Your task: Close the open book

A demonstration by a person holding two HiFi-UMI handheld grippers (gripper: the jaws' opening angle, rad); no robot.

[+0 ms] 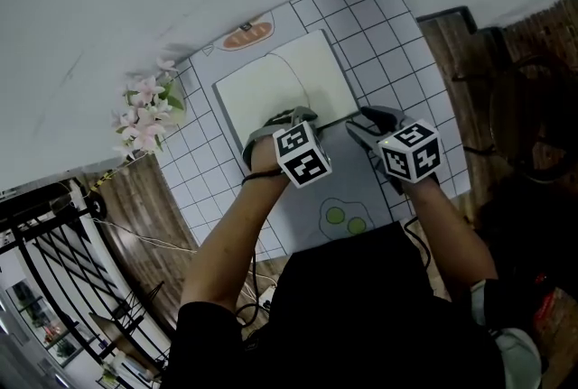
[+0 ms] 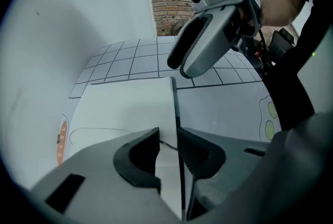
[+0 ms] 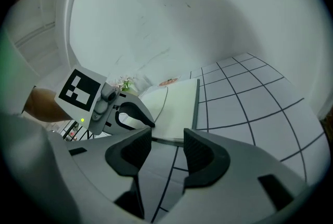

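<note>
A cream-faced book [image 1: 280, 85] lies flat on the gridded mat [image 1: 384, 26], with a dark edge along its right side and a thin curved line across its face. My left gripper [image 1: 287, 119] points steeply down over the book's near right corner. In the left gripper view the book [image 2: 125, 108] shows through the gap of that gripper [image 2: 167, 137]; its jaws straddle the dark edge and stand apart. My right gripper [image 1: 363, 121] hovers just right of the book, over the mat, open and empty [image 3: 167, 137]. The book [image 3: 177, 103] lies ahead of it, beside the left gripper [image 3: 139, 119].
Pink flowers [image 1: 144, 112] stand at the mat's left edge by the white wall. An orange drawing [image 1: 246, 35] is printed at the mat's far end, a fried-egg drawing [image 1: 343, 217] near me. A black metal rack [image 1: 45, 238] stands at the lower left.
</note>
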